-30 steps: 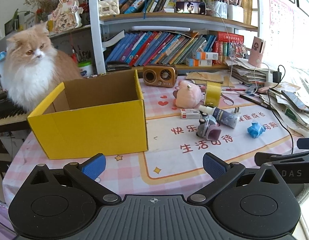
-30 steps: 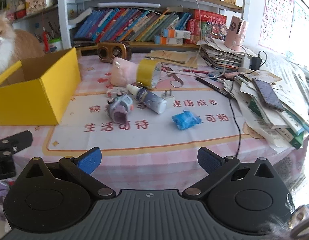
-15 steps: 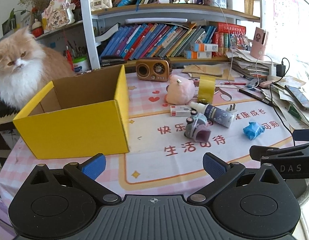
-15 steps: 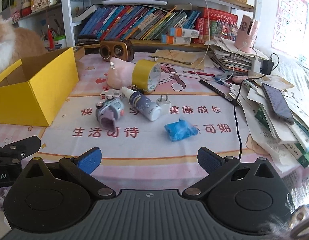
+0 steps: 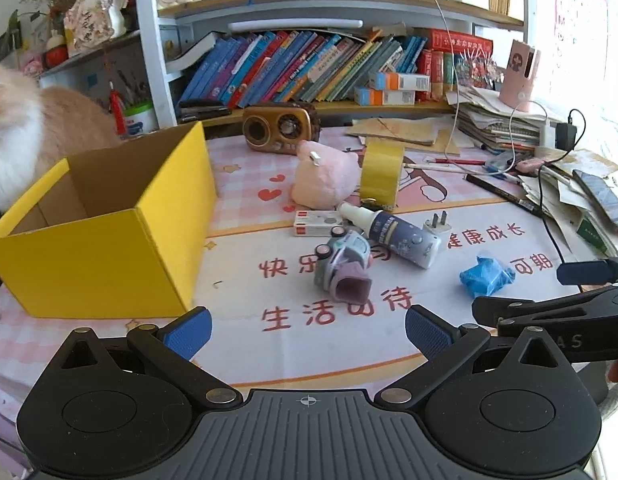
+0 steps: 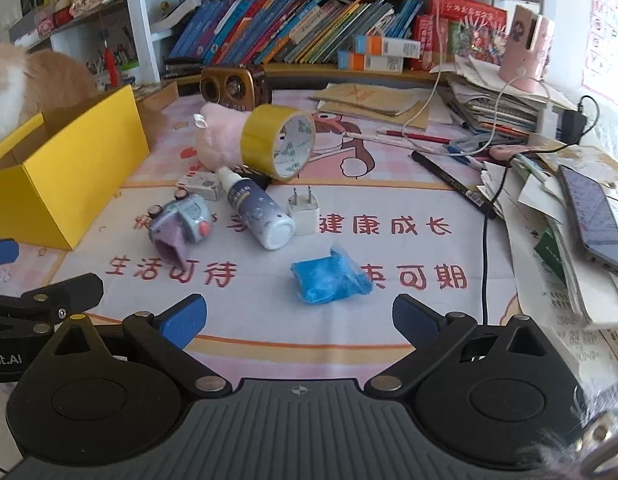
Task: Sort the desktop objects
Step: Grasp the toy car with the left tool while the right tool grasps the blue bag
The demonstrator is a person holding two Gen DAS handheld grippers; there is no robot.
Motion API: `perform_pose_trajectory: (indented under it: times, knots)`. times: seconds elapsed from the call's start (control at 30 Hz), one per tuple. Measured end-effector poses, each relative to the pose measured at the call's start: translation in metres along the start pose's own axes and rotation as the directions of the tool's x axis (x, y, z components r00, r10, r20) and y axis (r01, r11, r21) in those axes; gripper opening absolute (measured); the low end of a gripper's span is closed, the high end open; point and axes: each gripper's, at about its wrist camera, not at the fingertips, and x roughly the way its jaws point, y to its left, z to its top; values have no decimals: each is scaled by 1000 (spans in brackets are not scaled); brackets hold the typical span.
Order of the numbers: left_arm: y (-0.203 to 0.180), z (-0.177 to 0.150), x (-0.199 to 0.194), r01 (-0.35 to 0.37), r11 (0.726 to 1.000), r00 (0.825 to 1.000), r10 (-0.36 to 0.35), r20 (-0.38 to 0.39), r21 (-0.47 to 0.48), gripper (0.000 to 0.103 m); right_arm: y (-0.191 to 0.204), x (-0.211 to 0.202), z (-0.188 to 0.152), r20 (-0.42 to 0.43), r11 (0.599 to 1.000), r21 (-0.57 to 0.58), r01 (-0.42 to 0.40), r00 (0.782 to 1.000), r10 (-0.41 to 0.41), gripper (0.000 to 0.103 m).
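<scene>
Both grippers hover low over the near edge of the desk, and both have their jaws spread wide with nothing between them. The left gripper [image 5: 307, 330] looks straight at a grey-and-lilac toy car [image 5: 343, 270], lying just ahead of its jaws and a little right of centre. Off to the left of the left-hand finger stands the open yellow box [image 5: 109, 236], its near corner close to that finger; inside, only bare cardboard shows. Behind the box, a fluffy cat [image 5: 25, 140] sits at the table's far left.

Ahead of the car the clutter thickens: a spray bottle [image 5: 393, 234] on its side, a small red-and-white carton [image 5: 317, 223] touching its nozzle end, a pink plush [image 5: 327, 182] behind, and a roll of yellow tape [image 5: 381, 178] standing on edge beside the plush. A white plug [image 5: 437, 224] sits by the bottle's base.

The right gripper [image 6: 299, 318] has the crumpled blue wad [image 6: 329, 276] almost dead centre, just ahead of its open fingers, clear of the other pieces. A black cable [image 6: 485, 256] runs down just outside the right-hand finger, and paper piles with a phone [image 6: 593, 220] crowd further right. A brown radio [image 6: 235, 82] and shelves of books [image 6: 293, 28] close off the back.
</scene>
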Motion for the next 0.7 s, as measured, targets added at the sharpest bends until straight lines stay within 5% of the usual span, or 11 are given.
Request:
perform_pose_trajectory:
  times: [0.57,0.7]
  knots:
    - [-20,30,82,14,999,999,-13,-40,37,102,-23,60,6,-77,996,-71,-54,996,49,65]
    - [-27,34,100,18,998,998,-14,-64,67,89,-25,62,9,-72,995,-84,-55,996,49,56]
